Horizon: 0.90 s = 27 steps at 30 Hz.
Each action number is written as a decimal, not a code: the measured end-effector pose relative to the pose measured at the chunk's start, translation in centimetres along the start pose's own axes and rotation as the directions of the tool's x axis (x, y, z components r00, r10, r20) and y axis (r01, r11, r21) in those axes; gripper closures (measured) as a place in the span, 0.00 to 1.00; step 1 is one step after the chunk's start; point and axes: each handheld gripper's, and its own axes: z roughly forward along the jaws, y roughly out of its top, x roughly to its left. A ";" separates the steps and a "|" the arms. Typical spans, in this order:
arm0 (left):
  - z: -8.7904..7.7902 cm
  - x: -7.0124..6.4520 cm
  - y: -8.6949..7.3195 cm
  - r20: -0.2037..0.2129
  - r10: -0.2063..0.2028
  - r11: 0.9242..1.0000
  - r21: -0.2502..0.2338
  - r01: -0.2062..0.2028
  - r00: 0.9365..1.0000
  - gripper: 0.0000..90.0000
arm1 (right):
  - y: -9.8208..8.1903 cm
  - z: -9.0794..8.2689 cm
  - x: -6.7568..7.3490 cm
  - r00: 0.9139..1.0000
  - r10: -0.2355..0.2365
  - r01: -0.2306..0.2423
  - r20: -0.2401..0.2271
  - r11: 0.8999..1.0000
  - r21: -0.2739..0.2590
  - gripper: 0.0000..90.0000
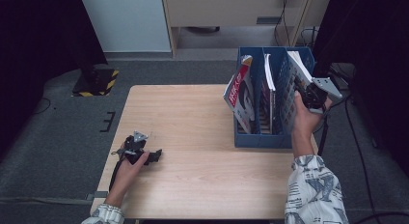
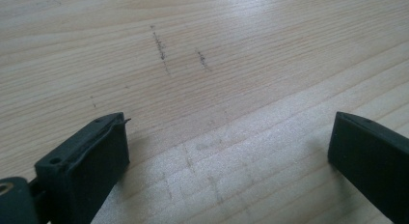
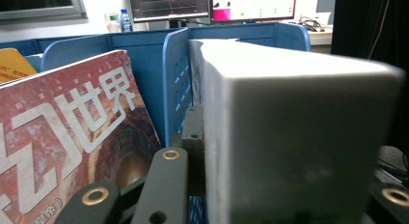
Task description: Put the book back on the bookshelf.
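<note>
As the high view showed, the right tongs (image 1: pixel 305 94) gripped a thick white book (image 1: pixel 298 64) tilted over the rightmost slot of the blue file rack (image 1: pixel 263 137) at the surface's (image 1: pixel 193 175) right edge, not yet seated; two slots already held books. The left tongs (image 1: pixel 153 156) rested near the left edge. In the left gripper view they gaped, released. In the right gripper view, the jaws clamped the book (image 3: pixel 289 137).

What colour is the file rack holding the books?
Blue plastic file rack, clearest in the high view.
</note>
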 end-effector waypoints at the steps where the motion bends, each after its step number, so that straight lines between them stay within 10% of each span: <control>1: 0.0 0.0 0.0 0.001 0.001 1.000 0.000 -0.001 1.000 0.00 | 0.0 0.0 0.0 1.000 0.000 0.000 0.001 1.000 -0.002 0.81; 27: 0.0 0.0 0.0 0.002 0.004 1.000 0.000 -0.004 1.000 0.00 | -0.5 -0.8 0.2 0.998 -0.056 0.057 -0.015 0.998 0.025 0.81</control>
